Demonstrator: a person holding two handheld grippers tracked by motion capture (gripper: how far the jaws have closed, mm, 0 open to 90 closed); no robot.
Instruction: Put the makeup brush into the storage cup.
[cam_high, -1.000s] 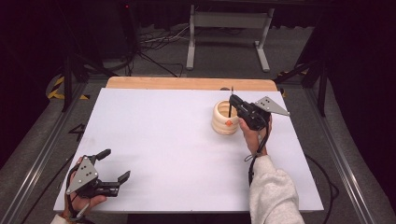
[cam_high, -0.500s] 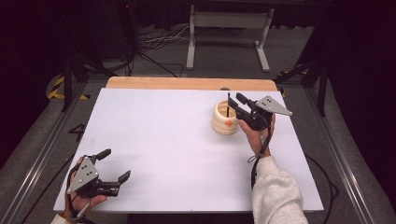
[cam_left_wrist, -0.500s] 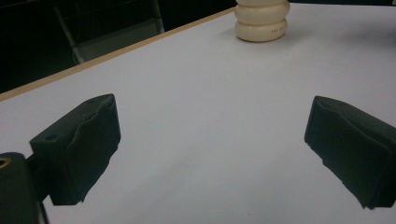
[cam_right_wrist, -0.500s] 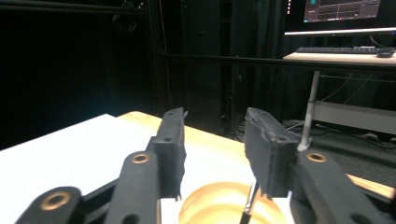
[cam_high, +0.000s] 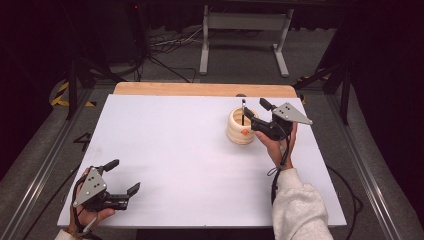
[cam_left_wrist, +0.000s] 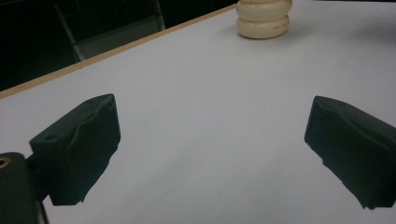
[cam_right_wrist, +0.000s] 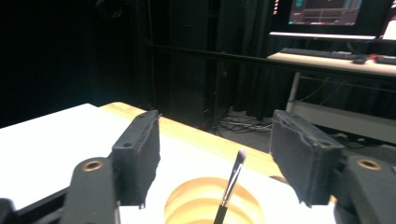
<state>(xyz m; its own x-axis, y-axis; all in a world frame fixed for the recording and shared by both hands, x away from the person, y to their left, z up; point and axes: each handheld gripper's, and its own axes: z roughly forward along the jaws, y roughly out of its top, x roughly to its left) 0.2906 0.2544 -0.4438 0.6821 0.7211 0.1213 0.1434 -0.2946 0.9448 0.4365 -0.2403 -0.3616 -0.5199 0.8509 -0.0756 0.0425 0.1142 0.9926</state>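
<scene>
Cream ribbed holder (cam_high: 240, 127) w/ a thin brush (cam_right_wrist: 231, 184) standing in it, far right of table (cam_high: 175, 150). Right gripper (cam_high: 257, 111) just above it, jaws wide apart, brush tip between them. Left gripper (cam_high: 122, 177) open, near-left corner, well apart from holder.

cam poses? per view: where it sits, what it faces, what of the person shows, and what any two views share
High view: above the person's side, looking forward and down on the table; both forearms, left gripper, right gripper.
Left gripper view: low over the table, facing the ribbed holder; its own open jaws.
Right gripper view: just above the holder, facing a desk beyond; open jaws flank the brush.
Shared: all three show the holder.
</scene>
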